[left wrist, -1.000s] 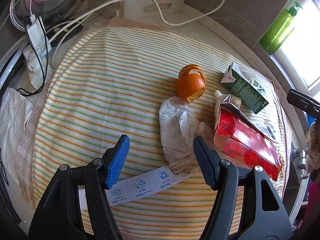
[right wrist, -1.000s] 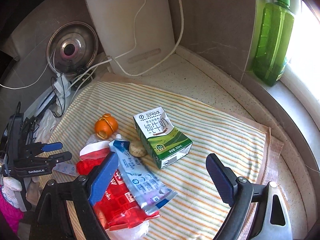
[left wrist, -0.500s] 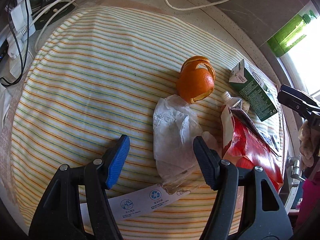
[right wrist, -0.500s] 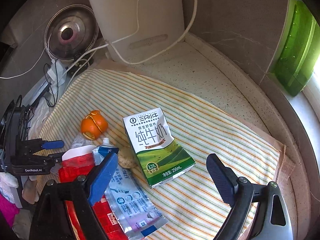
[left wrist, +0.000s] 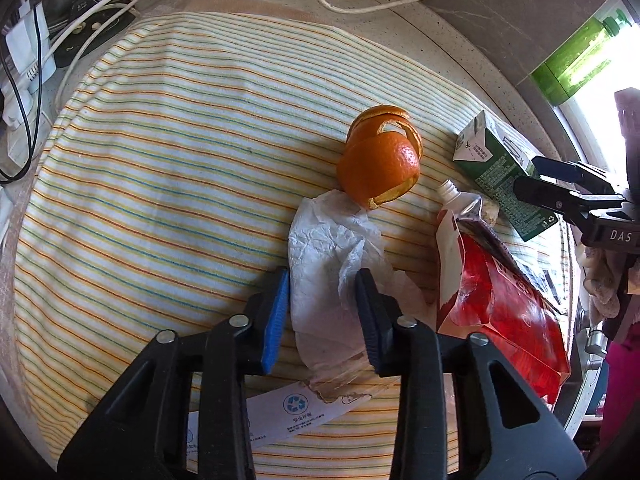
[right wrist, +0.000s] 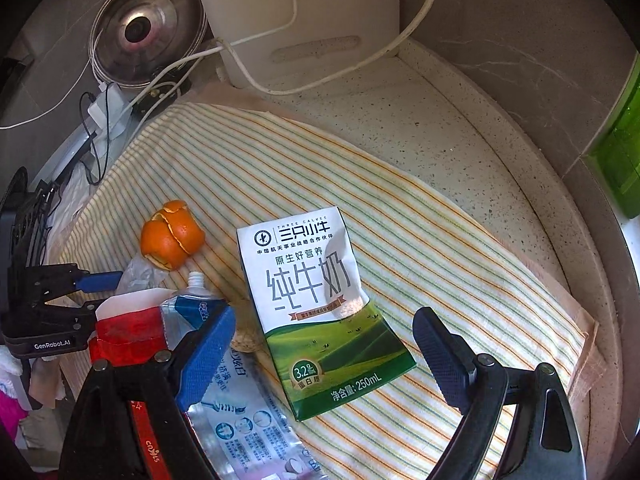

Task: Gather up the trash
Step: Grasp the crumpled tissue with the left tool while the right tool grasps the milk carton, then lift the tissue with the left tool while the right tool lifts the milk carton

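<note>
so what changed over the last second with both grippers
The left gripper moved forward and narrowed its jaws around the crumpled tissue, pads at its sides. The right gripper, still wide open, advanced toward the milk carton. The orange peel, red pouch and striped cloth lie as before.

Both grippers low in frame.
Left gripper narrowed, fingers pressing inward; right gripper spread wide.
</note>
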